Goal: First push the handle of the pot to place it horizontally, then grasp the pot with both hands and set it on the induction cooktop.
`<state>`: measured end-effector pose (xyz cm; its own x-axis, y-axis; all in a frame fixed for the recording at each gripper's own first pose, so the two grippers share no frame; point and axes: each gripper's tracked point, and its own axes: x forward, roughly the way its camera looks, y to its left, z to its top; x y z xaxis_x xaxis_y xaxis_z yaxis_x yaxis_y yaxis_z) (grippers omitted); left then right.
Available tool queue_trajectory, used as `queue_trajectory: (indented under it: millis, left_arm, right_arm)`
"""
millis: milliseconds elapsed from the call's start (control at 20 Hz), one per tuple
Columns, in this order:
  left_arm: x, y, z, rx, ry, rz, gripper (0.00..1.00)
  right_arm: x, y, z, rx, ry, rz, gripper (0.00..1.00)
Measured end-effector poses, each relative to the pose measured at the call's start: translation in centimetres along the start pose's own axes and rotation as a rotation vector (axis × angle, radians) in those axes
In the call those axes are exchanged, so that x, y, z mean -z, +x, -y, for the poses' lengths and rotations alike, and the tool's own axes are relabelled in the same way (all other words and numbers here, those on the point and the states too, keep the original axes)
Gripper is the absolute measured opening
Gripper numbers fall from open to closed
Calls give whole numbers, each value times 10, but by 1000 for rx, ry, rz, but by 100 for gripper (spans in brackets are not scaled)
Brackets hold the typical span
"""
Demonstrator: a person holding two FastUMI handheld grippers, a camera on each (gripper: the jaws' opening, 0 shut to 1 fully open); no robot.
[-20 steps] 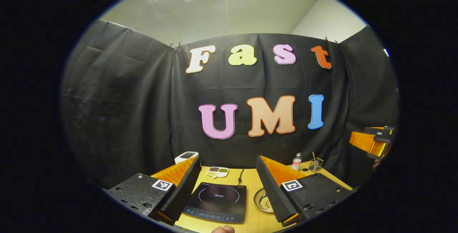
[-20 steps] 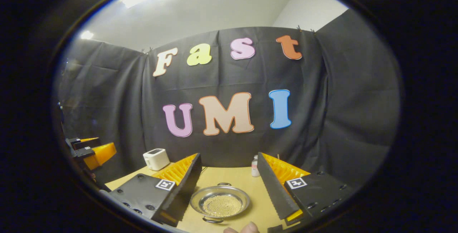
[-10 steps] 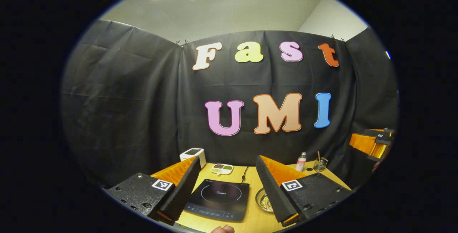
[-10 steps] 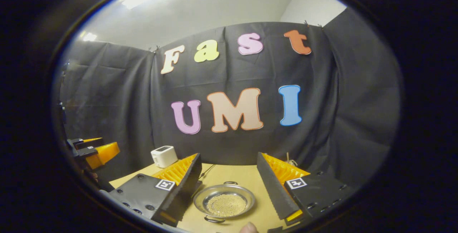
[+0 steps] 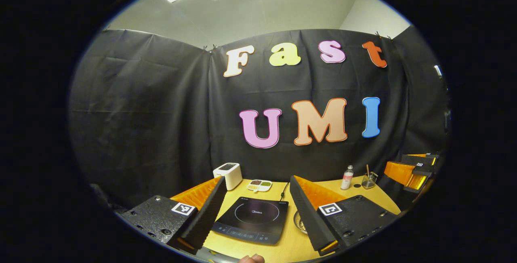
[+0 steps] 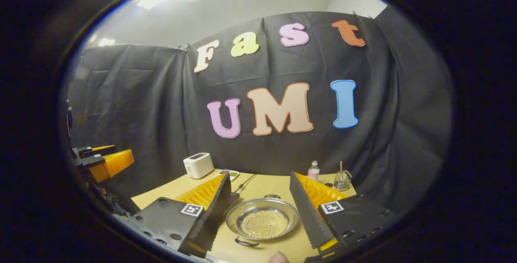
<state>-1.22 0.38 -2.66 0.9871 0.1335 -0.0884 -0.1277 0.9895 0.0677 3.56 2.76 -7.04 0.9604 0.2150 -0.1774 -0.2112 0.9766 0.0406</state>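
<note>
A shallow steel pot holding small yellow beads sits on the wooden table. One loop handle points toward me and the other points away. My right gripper hovers open above and before the pot, which lies between its fingers in the right gripper view. The black induction cooktop lies between the open fingers of my left gripper, apart from them. The pot's rim peeks out beside that gripper's right finger. A cooktop corner shows left of the pot.
At the table's back stand a white appliance, a small divided dish, a bottle and a glass with a stick. The cooktop's cord runs backward. The other gripper hangs far right; in the right gripper view the left one hangs far left.
Both views have come forward and swung left, so more of the table shows and the pot and cooktop sit higher in frame. Both grippers stay open; nothing on the table moved.
</note>
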Motion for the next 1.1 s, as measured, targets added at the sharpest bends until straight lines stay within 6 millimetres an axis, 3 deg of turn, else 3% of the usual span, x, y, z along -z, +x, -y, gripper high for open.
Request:
queue_trajectory:
  millis: [200, 250, 300, 350, 450, 500, 550, 600, 700, 750, 800, 850, 900, 950, 1100]
  left_arm:
    - [3, 20, -23, -6, -28, -3, 92]
    - [6, 25, -28, -3, -35, 2, 95]
    - [10, 30, -34, 6, -40, -2, 92]
    - [14, 35, -40, 17, -45, -6, 95]
    - [22, 46, -49, 49, -51, -18, 92]
    - [26, 52, -53, 66, -55, -19, 92]
    - [31, 57, -58, 83, -60, -24, 92]
    - [37, 61, -60, 97, -66, -35, 93]
    - [46, 68, -66, 121, -76, -53, 95]
    - [45, 71, -68, 132, -79, -44, 92]
    - [44, 74, -70, 139, -74, -38, 92]
    - [46, 77, -74, 140, -65, -40, 92]
    - [46, 80, -78, 136, -62, -40, 95]
    - [45, 82, -81, 131, -70, -31, 92]
    - [48, 88, -85, 114, -88, -40, 95]
  right_arm:
    - [23, 24, -23, -4, 23, -78, 67]
    - [28, 27, -30, 0, 28, -99, 63]
    - [33, 33, -37, 5, 36, -118, 64]
    - [39, 39, -47, 1, 48, -139, 64]
    - [48, 49, -53, 35, 50, -162, 35]
    - [54, 56, -57, 41, 58, -175, 40]
    - [65, 59, -60, 54, 63, -194, 29]
    - [71, 63, -58, 82, 59, -213, 29]
    - [83, 69, -59, 123, 56, -237, 11]
    - [91, 70, -61, 129, 49, -250, 2]
    - [98, 72, -65, 128, 45, -268, 9]
    - [109, 76, -66, 131, 38, -291, 9]
    - [119, 77, -70, 131, 38, -326, 2]
    - [135, 81, -73, 112, 47, -364, 0]
    - [179, 89, -87, 57, 98, -509, 0]
